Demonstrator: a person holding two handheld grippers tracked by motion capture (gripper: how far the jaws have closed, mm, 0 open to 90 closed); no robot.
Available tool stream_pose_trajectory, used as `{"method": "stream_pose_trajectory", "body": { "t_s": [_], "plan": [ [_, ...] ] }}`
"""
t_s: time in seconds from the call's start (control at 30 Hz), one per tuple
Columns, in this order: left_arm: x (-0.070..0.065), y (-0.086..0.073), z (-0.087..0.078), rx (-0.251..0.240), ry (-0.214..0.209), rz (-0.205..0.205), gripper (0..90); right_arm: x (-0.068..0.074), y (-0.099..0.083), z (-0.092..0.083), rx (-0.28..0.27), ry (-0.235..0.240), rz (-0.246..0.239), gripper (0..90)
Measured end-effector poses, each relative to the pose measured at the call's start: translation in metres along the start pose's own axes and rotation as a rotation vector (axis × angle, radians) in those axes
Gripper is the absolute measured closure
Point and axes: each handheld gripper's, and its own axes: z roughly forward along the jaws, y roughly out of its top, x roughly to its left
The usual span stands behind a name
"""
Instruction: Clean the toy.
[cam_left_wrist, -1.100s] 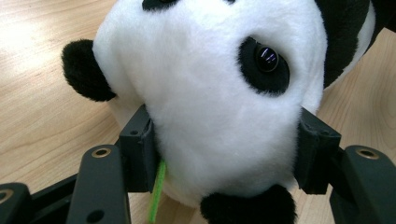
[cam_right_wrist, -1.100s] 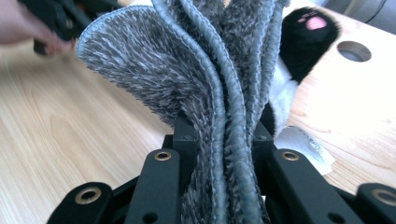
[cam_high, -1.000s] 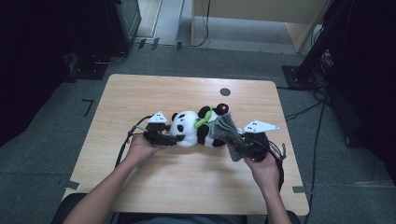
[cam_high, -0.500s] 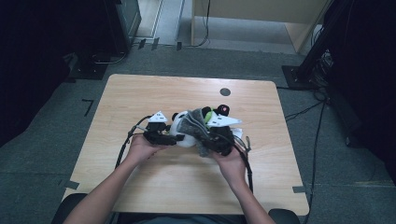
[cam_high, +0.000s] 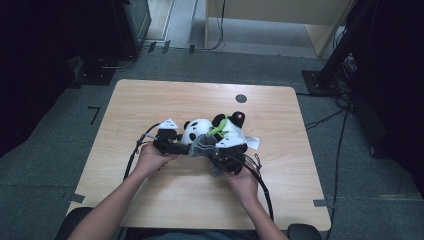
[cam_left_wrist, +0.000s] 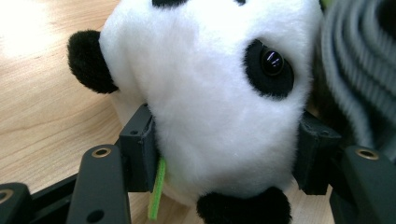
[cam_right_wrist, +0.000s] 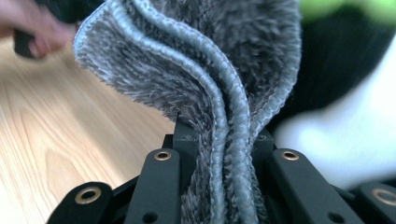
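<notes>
L fingers (cam_left_wrist: 137, 149): clamped on panda plush (cam_left_wrist: 210, 102), one pad pressed into each side of the white head; seen close in left gripper view.
R fingers (cam_right_wrist: 184, 140): shut tight on folded grey cloth (cam_right_wrist: 210, 93); ribbed hems bunched between the pads, pile fanned out above them.
L gripper (cam_high: 172, 142): held level by left hand (cam_high: 150, 159), pointed toward the table's right edge.
R gripper (cam_high: 225, 159): held by right hand (cam_high: 245, 180), just beside the plush on the near side.
Panda plush, high view (cam_high: 197, 131): laid on its side on table (cam_high: 150, 100), about mid-table, slightly toward near edge; white head at L gripper, black limbs and green strip toward right edge.
Grey cloth, high view (cam_high: 202, 146): draped against plush, touching it, between the two grippers.
Green felt strip (cam_left_wrist: 156, 189): seen hanging by the L pad, under the head.
White tag (cam_high: 252, 142): on table just right of plush.
Black dot (cam_high: 241, 98): on tabletop toward far edge, well apart from plush.
Cables: trailed from both grippers toward near edge.
</notes>
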Motion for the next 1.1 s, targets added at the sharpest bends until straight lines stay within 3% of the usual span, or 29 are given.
{"method": "stream_pose_trajectory", "body": {
  "t_s": [0.17,0.33,0.7,1.1],
  "plan": [
    [0.0,0.0,0.0,0.005,0.005,0.017,37.1,-0.005,-0.013,0.002,0.109,-0.015,-0.009,73.5],
    [-0.003,0.0,0.0,0.011,0.019,0.041,37.6,-0.009,-0.01,-0.01,0.138,-0.027,-0.027,73.3],
    [-0.005,0.0,0.0,0.015,0.033,0.061,37.7,-0.027,-0.003,-0.047,0.111,-0.033,-0.01,72.7],
    [-0.004,0.0,0.001,0.003,0.026,0.04,37.4,-0.052,0.002,-0.087,0.006,-0.073,0.026,72.8]
  ]
}}
